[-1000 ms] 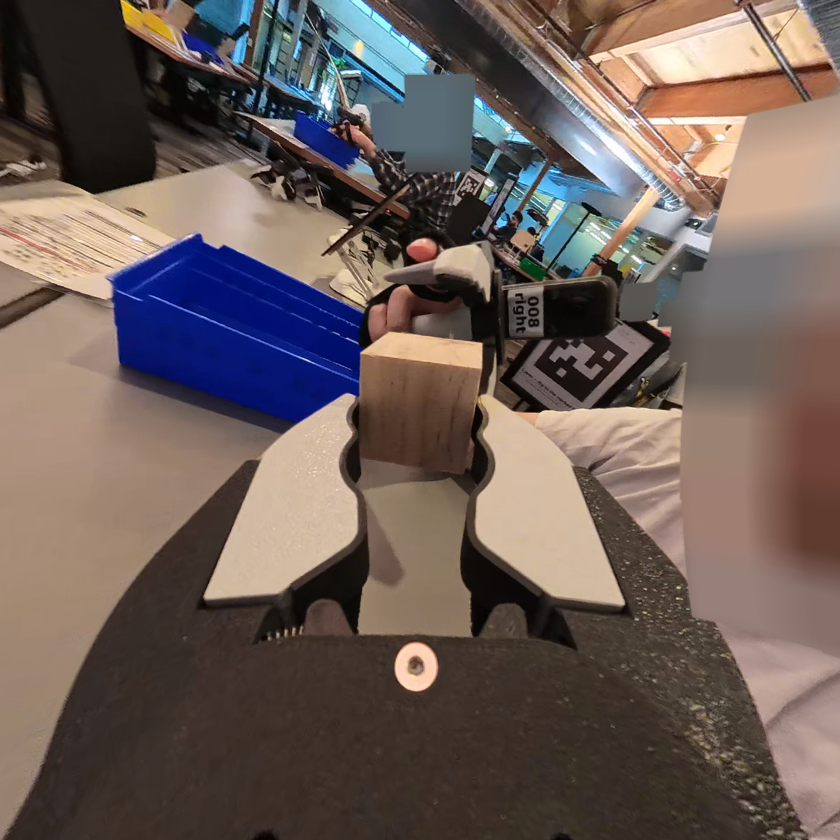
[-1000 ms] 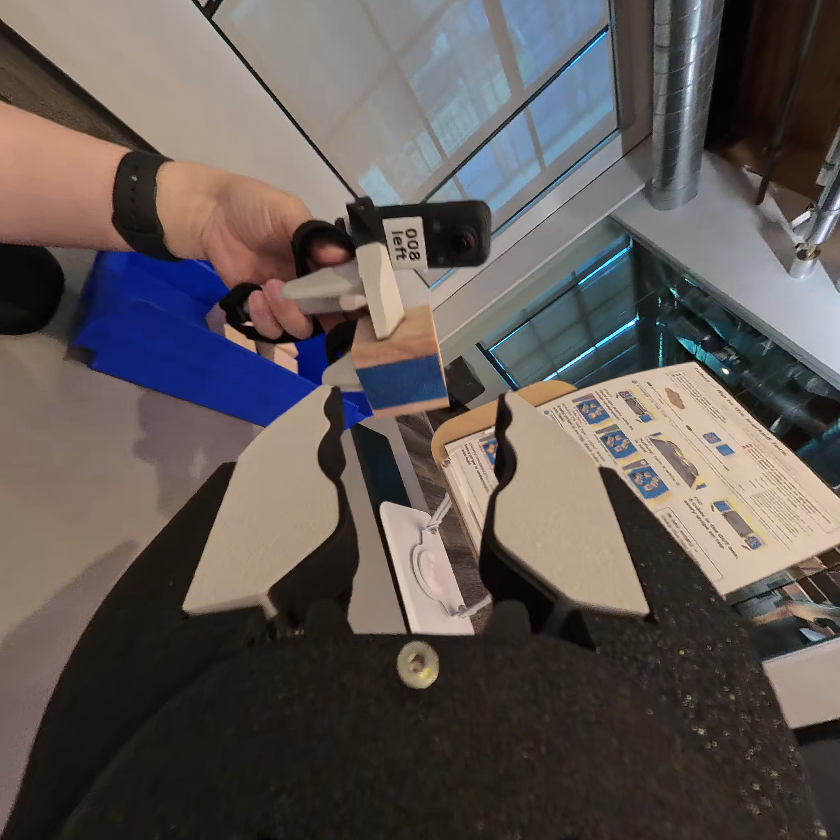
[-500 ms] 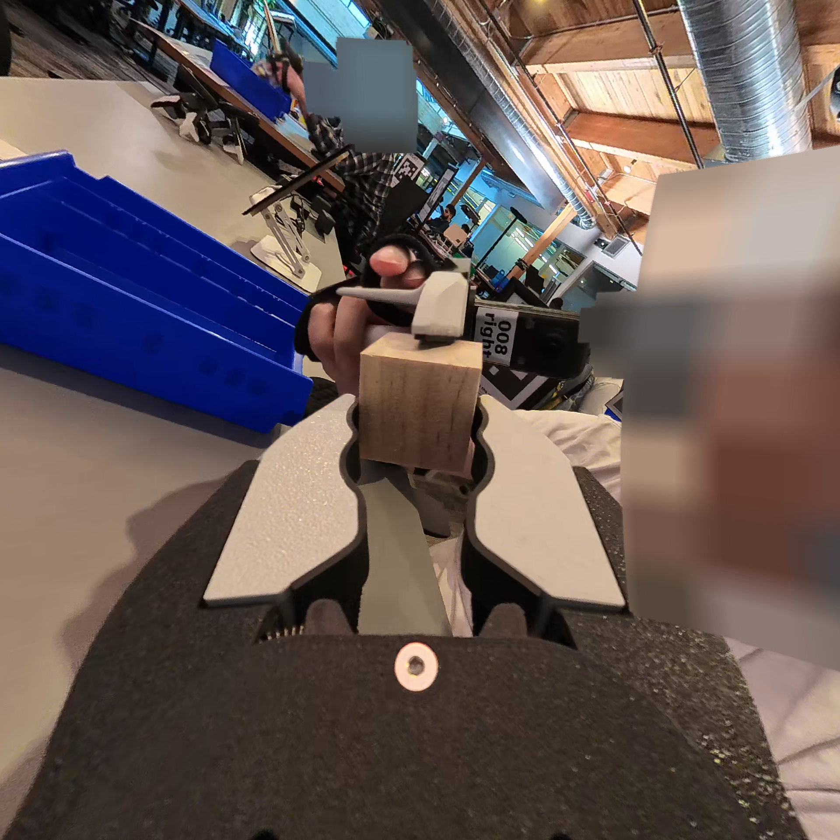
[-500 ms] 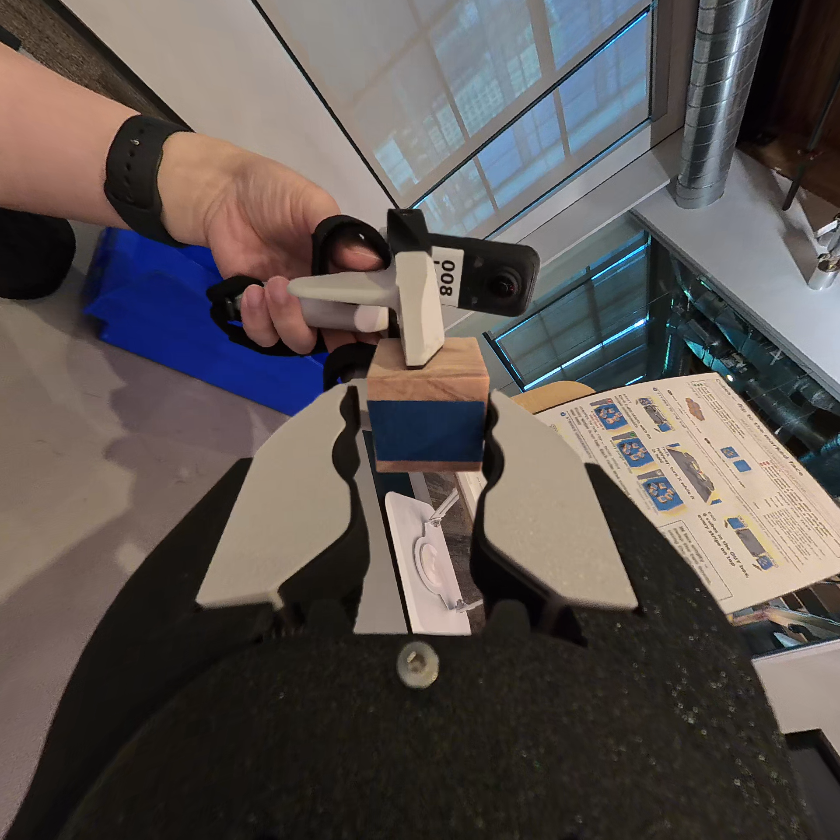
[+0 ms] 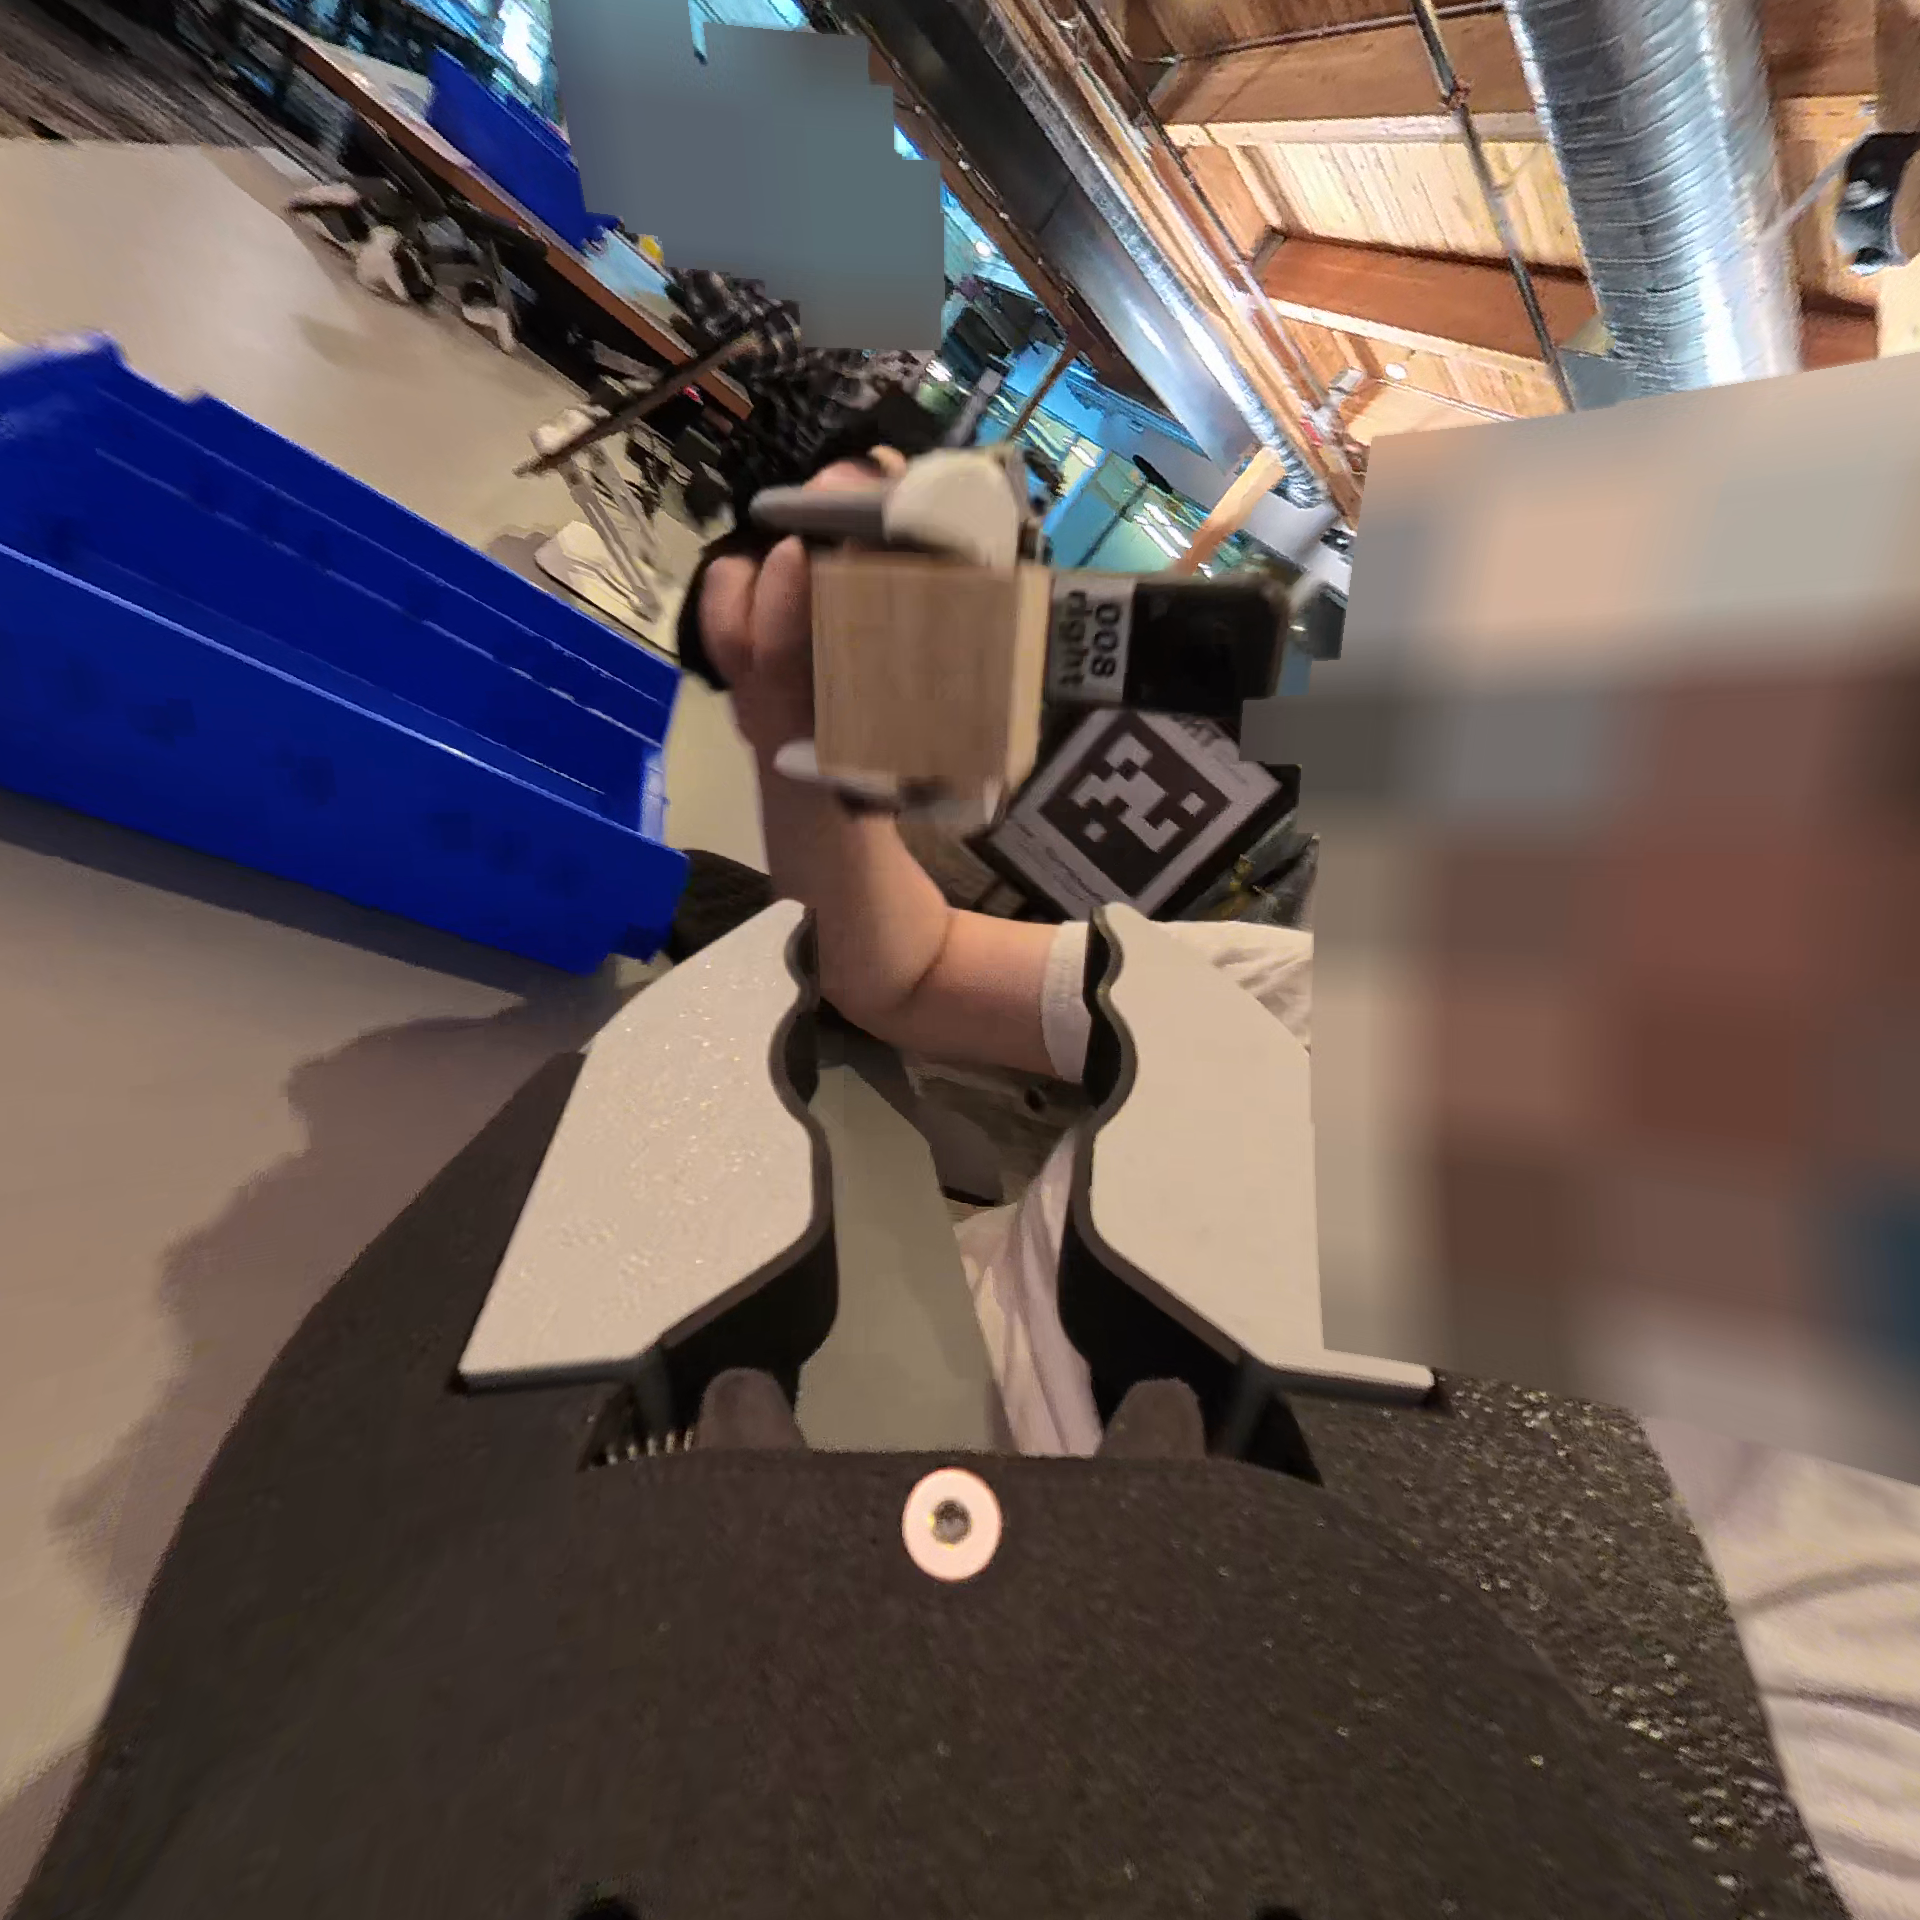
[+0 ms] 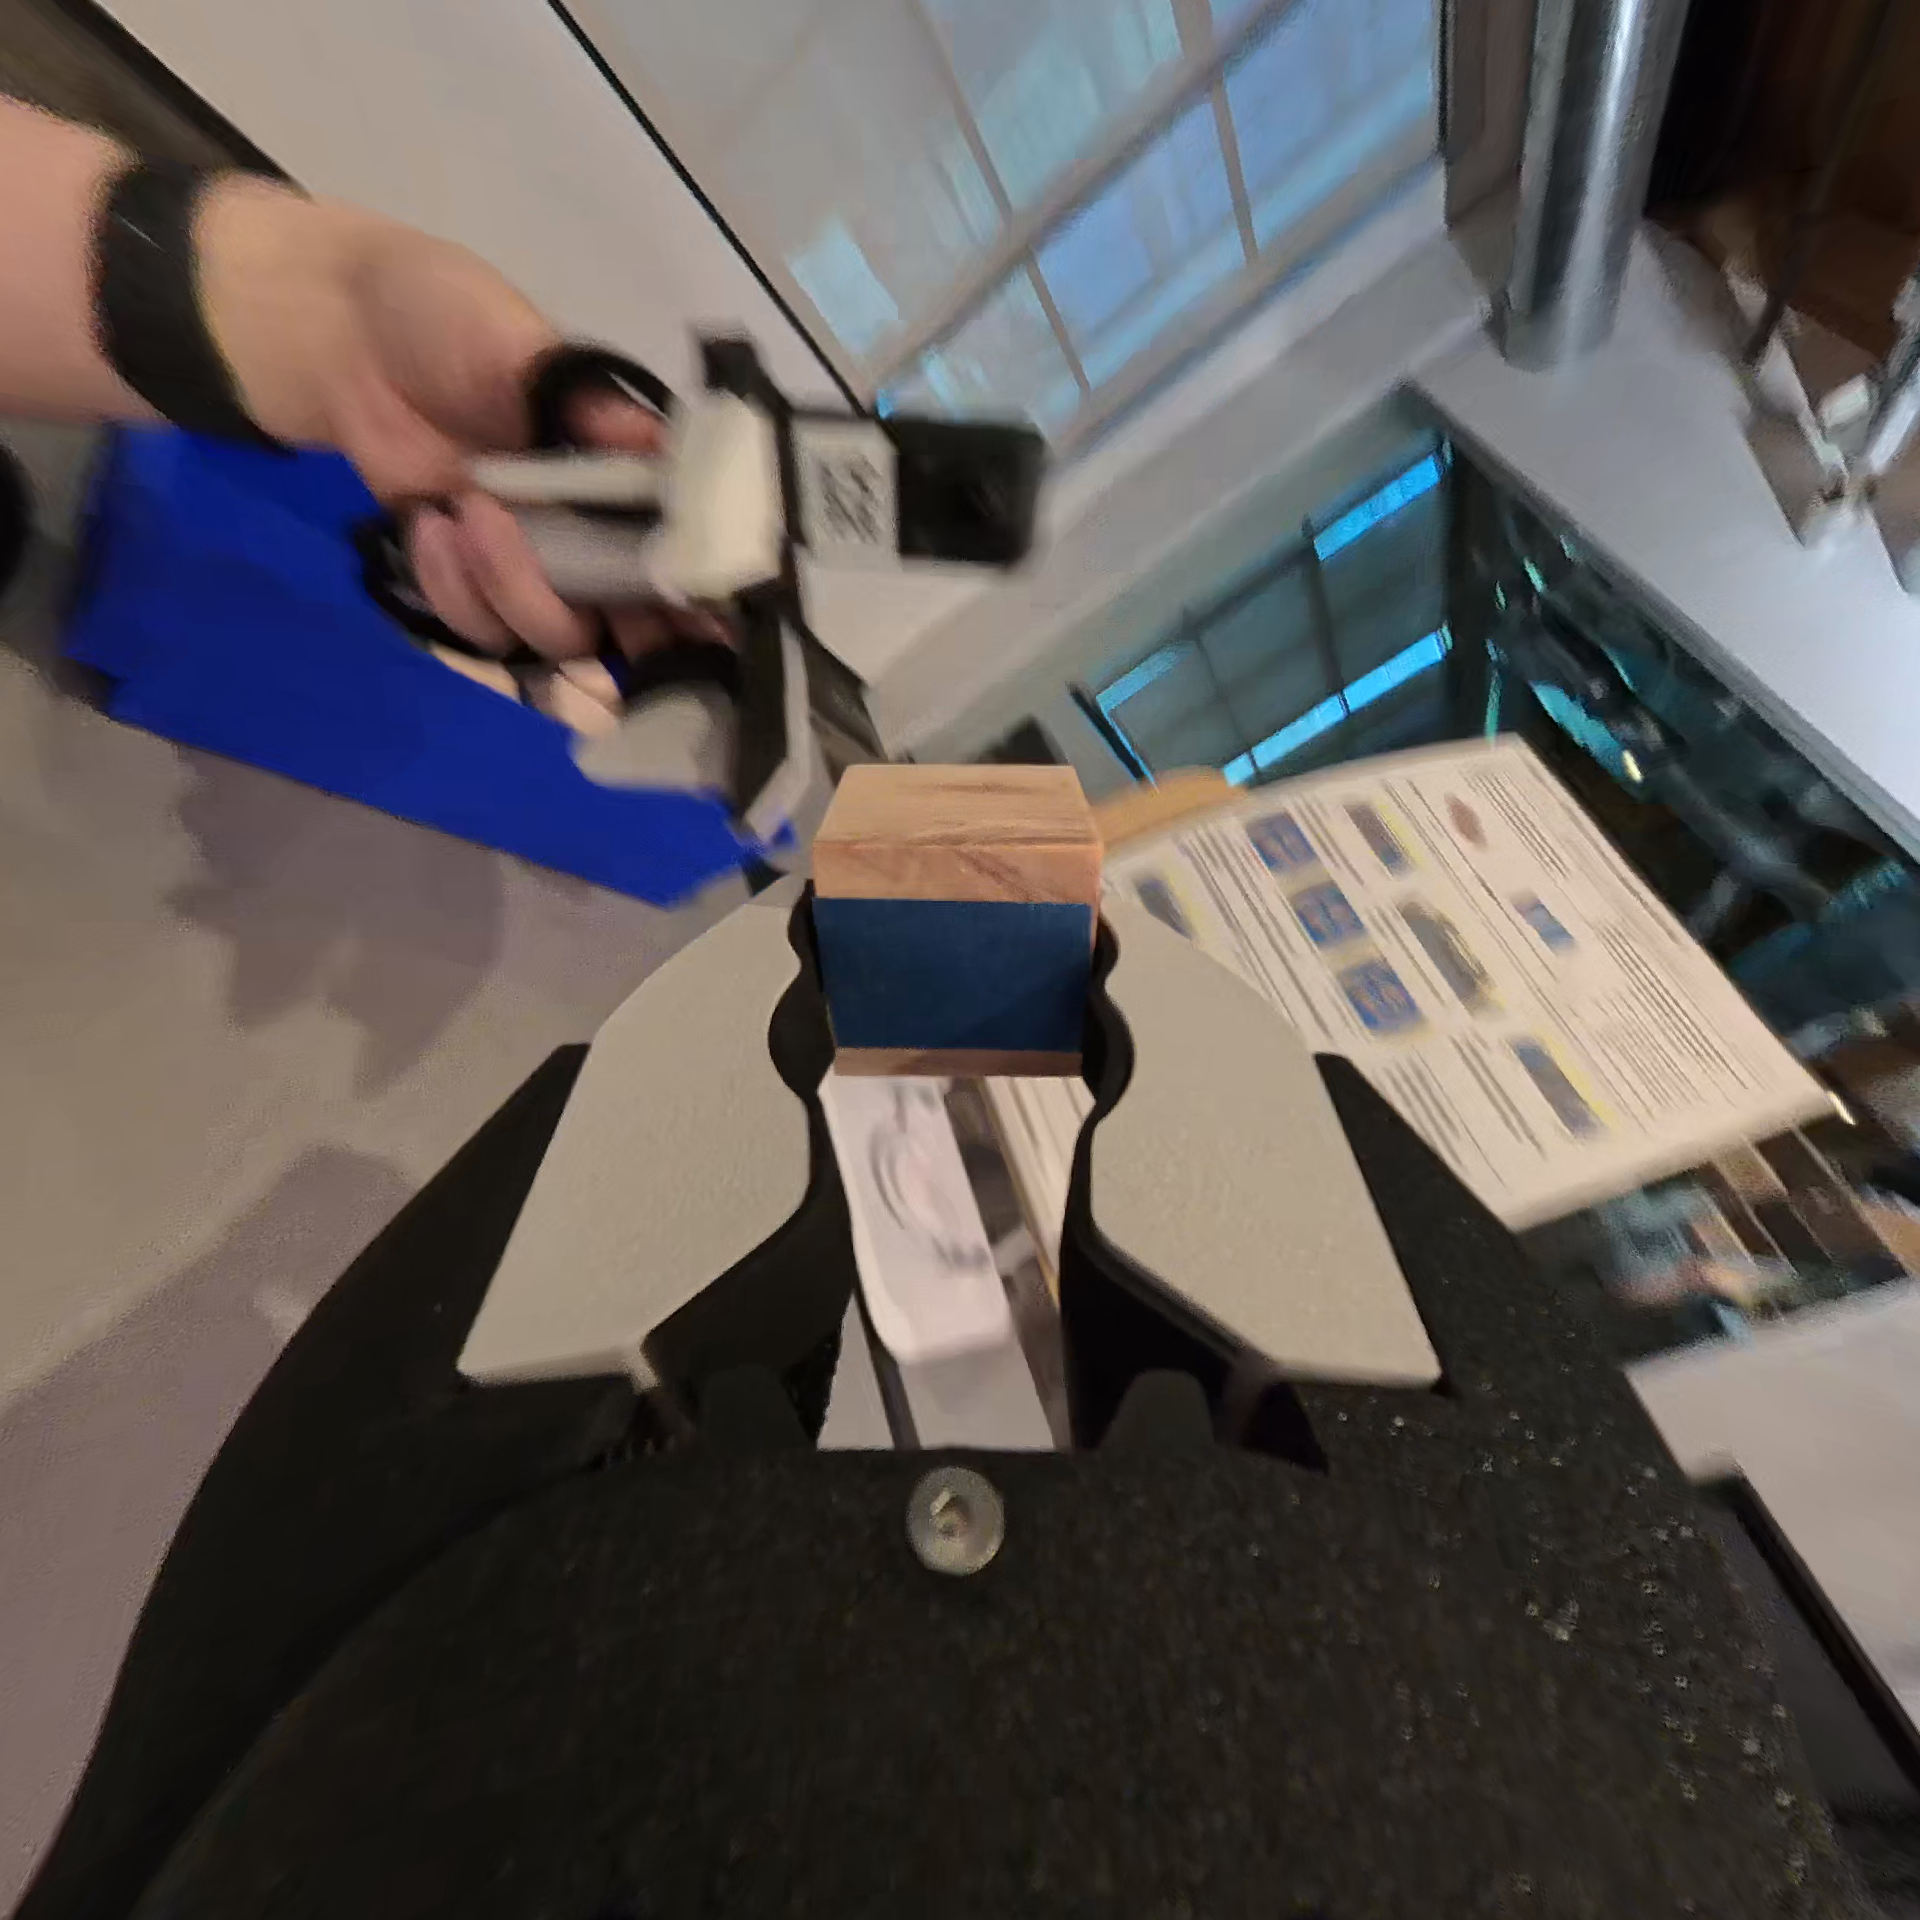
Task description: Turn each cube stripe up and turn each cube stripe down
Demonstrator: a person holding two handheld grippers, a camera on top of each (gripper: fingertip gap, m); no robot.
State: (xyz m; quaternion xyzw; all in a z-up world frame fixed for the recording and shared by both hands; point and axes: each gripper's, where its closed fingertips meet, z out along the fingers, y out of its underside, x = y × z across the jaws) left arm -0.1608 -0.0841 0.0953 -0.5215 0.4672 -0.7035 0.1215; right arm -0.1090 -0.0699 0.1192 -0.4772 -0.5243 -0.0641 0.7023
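Wooden cube (image 6: 954, 940) sits clamped in the right gripper (image 6: 951, 971), above the desk (image 6: 208, 987) edge, stripe facing the camera; left gripper (image 5: 951, 971) gapes, empty. Setting down remains; other cubes' state unseen.

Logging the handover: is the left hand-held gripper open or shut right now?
Open. In the left wrist view the left hand-held gripper has parted jaws with nothing between them; the wooden cube sits clamped in the right hand-held gripper.

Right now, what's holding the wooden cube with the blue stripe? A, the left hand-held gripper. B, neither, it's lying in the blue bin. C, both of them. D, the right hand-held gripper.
D: the right hand-held gripper is shut on the cube, while the left hand-held gripper is open and empty.
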